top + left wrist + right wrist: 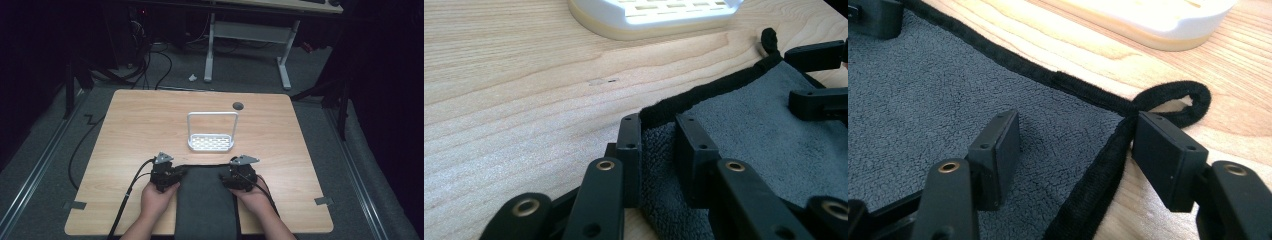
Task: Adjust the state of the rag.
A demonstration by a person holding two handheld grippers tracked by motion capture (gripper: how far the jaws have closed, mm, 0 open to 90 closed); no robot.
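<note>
One grey towel (206, 200) lies flat on the near middle of the tabletop (125, 130), its near end running off the front edge between the person's forearms. Terry pile, black bound hem, a small hanging loop (1175, 100) at the far right corner: it looks soft, light and limp, with no stiffness to carry its own shape, so a lift from one point would likely let it sag and bunch. The hem is the firmer part and the better place to pinch; both far corners offer it. The left tongs (659, 150) stand narrow at the far left corner, with the hem and a fold of pile between the pads, seemingly pinched. The right tongs (1075, 150) stand wide at the far right corner, one pad on the pile, the other outside the hem beside the loop, pressing nothing. Just beyond the towel sits a white slotted tray (211, 143) with a tall wire handle, apart from the cloth.
</note>
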